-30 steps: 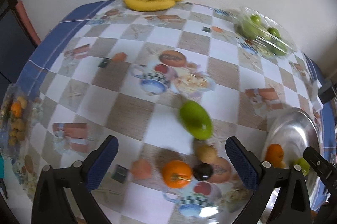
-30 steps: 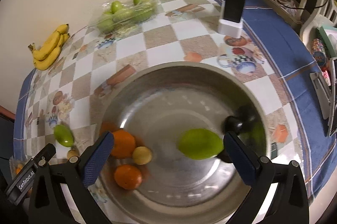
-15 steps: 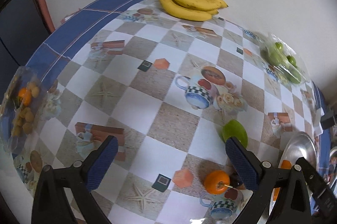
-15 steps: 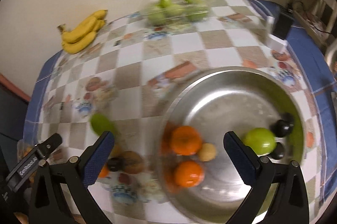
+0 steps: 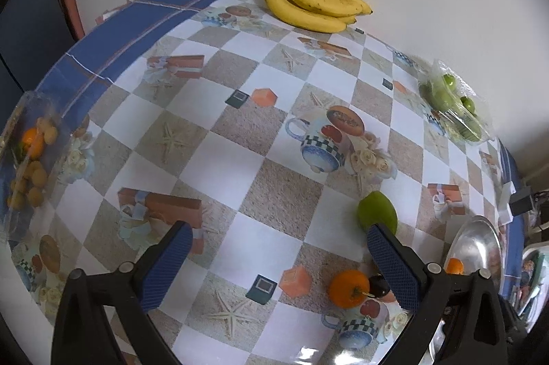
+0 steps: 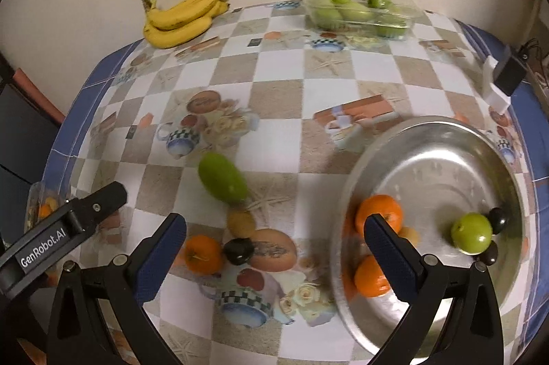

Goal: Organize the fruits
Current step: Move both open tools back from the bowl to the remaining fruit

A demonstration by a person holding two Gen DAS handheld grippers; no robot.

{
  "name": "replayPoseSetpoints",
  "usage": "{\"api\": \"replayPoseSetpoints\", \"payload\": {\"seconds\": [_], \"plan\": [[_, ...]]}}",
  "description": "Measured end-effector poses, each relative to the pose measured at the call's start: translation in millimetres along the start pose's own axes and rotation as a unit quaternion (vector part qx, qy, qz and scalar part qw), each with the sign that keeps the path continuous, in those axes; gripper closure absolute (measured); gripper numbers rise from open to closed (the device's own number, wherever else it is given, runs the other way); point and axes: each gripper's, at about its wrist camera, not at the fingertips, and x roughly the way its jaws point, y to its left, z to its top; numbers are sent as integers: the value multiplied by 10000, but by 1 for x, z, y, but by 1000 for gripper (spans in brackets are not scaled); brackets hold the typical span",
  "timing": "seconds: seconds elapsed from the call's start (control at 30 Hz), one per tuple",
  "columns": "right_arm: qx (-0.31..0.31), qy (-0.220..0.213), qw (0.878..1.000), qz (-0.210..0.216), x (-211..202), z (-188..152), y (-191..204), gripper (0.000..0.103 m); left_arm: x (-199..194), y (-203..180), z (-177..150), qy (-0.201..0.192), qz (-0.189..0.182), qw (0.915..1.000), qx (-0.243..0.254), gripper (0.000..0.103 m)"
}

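The left gripper (image 5: 278,262) and right gripper (image 6: 274,258) are both seen with fingers spread wide and nothing held between them. In the right wrist view, the right finger (image 6: 391,258) covers part of two oranges (image 6: 379,214) in the steel bowl (image 6: 439,138), and a small yellowish fruit behind it is hard to identify. A green apple (image 6: 471,233) and what may be dark plums lie at the bowl's far side. On the worktop (image 5: 240,138), covered with a checked printed cloth, a green mango (image 6: 222,178), a brown fruit, a loose orange (image 6: 202,253) and a dark fruit are clustered. Bananas (image 5: 312,4) and a clear tray of green fruit (image 6: 360,9) are set against the pale wall; a bag of small fruit (image 5: 29,149) is cut off at the edge.
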Motion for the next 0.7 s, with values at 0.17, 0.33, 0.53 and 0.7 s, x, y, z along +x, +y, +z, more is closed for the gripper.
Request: {"api": "replayPoseSetpoints", "payload": {"seconds": [0.17,0.33,0.53,0.7], "plan": [[-285,-106,9995,-114,3,-4,10,0,3,6,0,102,82,9998,-153,0],[-158,80,9998,36,14,-8,9,0,-1,8,1,1,197,9998,-83,0],[-311,205,9993,-78,19,-12,18,0,7,10,-1,258,33,9992,-303,1],[-188,266,9994,65,25,-14,17,28,10,9,-2,351,-141,9983,-441,11]]}}
